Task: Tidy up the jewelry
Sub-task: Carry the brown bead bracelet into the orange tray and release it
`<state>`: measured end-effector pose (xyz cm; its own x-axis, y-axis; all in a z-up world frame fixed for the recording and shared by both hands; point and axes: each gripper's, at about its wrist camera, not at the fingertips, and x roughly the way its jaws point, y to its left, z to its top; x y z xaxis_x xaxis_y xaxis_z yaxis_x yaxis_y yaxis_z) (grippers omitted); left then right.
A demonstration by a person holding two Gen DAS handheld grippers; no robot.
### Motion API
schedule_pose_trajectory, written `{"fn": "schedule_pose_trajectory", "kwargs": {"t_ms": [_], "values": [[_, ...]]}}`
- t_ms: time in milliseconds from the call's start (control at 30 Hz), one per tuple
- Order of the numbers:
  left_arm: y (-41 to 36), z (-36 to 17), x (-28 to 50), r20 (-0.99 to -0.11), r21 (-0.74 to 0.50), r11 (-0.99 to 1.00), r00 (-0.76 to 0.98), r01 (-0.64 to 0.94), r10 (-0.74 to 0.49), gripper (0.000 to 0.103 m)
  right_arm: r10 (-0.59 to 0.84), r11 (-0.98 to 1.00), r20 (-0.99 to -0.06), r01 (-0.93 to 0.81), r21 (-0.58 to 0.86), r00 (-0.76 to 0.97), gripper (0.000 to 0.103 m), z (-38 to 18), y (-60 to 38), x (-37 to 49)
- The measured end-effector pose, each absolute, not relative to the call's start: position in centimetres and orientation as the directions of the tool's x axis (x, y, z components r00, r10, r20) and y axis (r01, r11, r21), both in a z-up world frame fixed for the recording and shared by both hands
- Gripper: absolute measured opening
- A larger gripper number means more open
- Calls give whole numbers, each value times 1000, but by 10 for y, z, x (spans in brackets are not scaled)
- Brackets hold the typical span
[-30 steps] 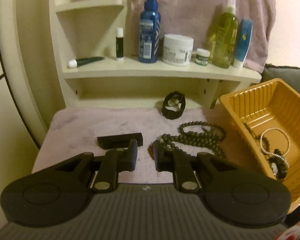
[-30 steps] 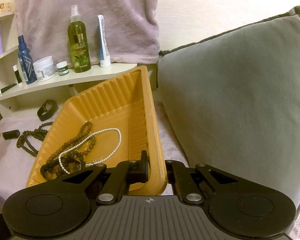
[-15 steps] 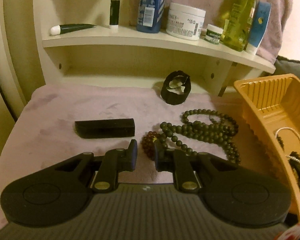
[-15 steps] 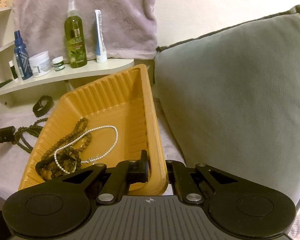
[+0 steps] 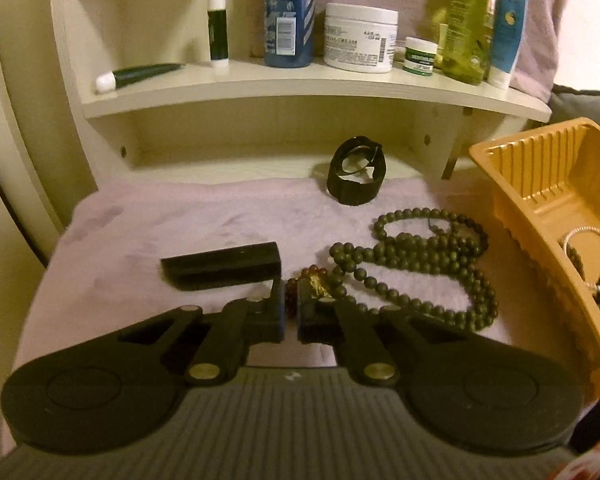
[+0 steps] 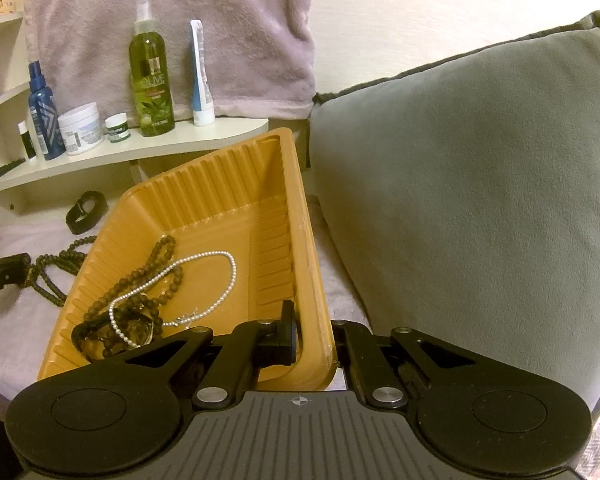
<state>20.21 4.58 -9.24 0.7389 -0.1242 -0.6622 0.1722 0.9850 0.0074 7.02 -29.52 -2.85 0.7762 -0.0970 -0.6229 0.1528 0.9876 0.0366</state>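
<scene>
L gripper (image 5: pixel 291 305), lower centre, jaws nearly together on round reddish beads (image 5: pixel 296 280); R gripper (image 6: pixel 315 330) clamped on ribbed orange plastic tray (image 6: pixel 306 248) wall, lower centre.

Left gripper (image 5: pixel 291 307) fingers nearly closed; right gripper (image 6: pixel 314 334) clamped level
</scene>
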Motion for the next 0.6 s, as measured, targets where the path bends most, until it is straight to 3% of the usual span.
{"fn": "schedule_pose_trajectory", "kwargs": {"t_ms": [600], "values": [[50, -25, 173, -576, -5, 973, 795, 230, -191, 4, -81, 989, -603, 138, 48, 793, 4, -23, -291, 60]]}}
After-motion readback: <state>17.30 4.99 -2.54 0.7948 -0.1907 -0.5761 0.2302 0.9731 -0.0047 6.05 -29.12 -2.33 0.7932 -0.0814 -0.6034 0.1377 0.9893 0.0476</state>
